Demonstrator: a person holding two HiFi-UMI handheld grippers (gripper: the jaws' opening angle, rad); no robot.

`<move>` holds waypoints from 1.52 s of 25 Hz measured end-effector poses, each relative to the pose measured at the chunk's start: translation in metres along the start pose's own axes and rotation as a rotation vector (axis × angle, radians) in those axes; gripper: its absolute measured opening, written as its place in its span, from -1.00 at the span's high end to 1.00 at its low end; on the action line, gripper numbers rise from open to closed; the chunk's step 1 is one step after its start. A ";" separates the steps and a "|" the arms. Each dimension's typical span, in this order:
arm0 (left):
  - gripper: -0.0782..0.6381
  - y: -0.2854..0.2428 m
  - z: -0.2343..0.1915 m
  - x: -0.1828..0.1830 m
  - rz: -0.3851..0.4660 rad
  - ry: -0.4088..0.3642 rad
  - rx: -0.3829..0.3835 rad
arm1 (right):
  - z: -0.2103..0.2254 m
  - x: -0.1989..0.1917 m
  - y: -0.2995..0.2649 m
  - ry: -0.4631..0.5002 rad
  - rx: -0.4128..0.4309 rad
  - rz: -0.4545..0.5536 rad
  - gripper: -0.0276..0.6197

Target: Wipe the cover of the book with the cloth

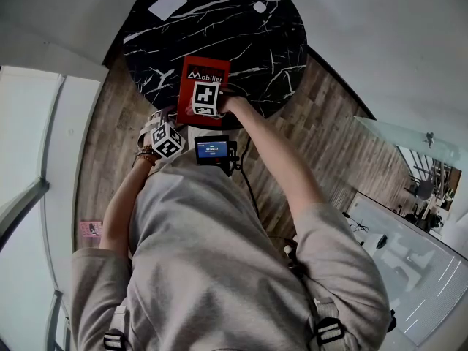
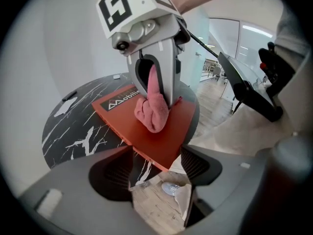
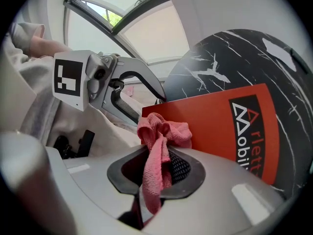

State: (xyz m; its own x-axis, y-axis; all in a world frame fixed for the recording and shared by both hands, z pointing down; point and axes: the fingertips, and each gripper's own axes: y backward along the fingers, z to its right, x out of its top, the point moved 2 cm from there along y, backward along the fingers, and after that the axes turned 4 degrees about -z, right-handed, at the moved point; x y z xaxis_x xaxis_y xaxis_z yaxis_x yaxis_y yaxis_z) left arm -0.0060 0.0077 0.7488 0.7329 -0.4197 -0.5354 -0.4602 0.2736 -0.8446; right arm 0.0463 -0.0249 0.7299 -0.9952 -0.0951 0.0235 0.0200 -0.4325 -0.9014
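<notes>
A red book [image 1: 199,72] lies at the near edge of the round black marble table [image 1: 241,42], its near corner jutting past the rim. My right gripper [image 1: 208,105] stands over it, shut on a pink cloth [image 2: 152,114] whose bunched end rests on the cover [image 2: 164,138]. In the right gripper view the cloth [image 3: 161,131] hangs between that gripper's jaws [image 3: 156,168] against the book [image 3: 215,121]. My left gripper [image 1: 170,127] sits just off the table's near-left rim. Its jaws [image 2: 156,154] stand wide open, with the book's corner poking between them untouched. It also appears in the right gripper view [image 3: 146,106].
A white sheet [image 1: 168,4] and a small white object [image 1: 259,7] lie at the table's far side. Wooden floor [image 1: 322,115] surrounds the table. A small device with a blue screen [image 1: 212,150] hangs at the person's chest. Glass panels stand to the right [image 1: 409,134].
</notes>
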 end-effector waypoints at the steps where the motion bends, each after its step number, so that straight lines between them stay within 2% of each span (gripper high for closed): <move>1: -0.08 0.000 0.000 0.000 0.000 0.000 0.001 | -0.001 0.000 -0.001 0.003 0.006 -0.001 0.69; 13: -0.09 -0.002 0.000 0.000 -0.002 0.002 0.004 | -0.017 0.002 -0.008 0.078 0.041 -0.008 0.68; 20: -0.09 0.000 0.000 0.000 -0.012 0.007 0.004 | -0.022 0.003 -0.008 0.083 0.065 -0.004 0.68; 25: -0.07 0.000 0.001 -0.003 -0.010 0.013 0.004 | -0.023 0.003 -0.005 0.048 0.096 0.078 0.68; 27: 0.04 0.000 0.002 -0.007 -0.027 -0.004 0.012 | -0.023 0.001 0.001 0.038 0.102 0.123 0.66; 31: 0.05 0.000 0.004 -0.011 -0.026 0.010 0.007 | -0.011 0.000 0.025 0.000 0.125 0.200 0.65; 33: 0.05 0.002 0.003 -0.012 -0.020 0.018 0.006 | 0.011 0.006 0.042 -0.031 0.063 0.238 0.64; 38: 0.06 0.005 0.003 -0.015 -0.009 0.031 0.011 | 0.076 0.028 0.085 -0.122 -0.223 0.331 0.64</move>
State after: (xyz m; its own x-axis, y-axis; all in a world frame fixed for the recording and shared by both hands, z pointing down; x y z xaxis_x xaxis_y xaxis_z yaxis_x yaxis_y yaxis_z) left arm -0.0180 0.0176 0.7526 0.7210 -0.4491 -0.5277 -0.4481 0.2787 -0.8494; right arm 0.0272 -0.1326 0.6866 -0.9194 -0.3080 -0.2446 0.3027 -0.1573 -0.9400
